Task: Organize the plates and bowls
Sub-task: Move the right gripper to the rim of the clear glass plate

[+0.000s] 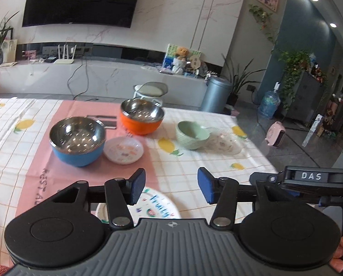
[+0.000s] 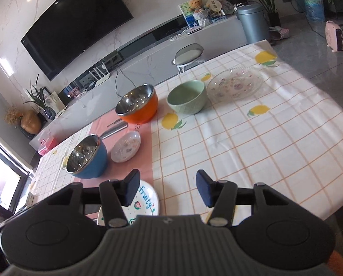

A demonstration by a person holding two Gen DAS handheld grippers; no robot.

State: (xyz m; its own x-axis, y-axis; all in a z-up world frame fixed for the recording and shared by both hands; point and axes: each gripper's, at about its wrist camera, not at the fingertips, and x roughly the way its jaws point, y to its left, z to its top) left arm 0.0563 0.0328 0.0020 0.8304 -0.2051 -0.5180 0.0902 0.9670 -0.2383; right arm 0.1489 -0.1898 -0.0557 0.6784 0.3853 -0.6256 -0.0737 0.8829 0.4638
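Hovering above the table (image 2: pixel 251 138), both grippers' jaws stood spread and empty. A Fruity plate (image 2: pixel 148 203) lay nearest; bowls sat farther off.

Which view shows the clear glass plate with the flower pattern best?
The right wrist view: the clear glass plate lies whole and sharp beside the green bowl. In the left wrist view the plate is blurred, and the bowl hides its near-left edge.

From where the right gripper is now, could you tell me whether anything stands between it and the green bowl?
Nothing visible does. The right gripper is open and empty, and only bare tablecloth lies between it and the green bowl. The clear glass plate sits just beside the bowl, to its right.
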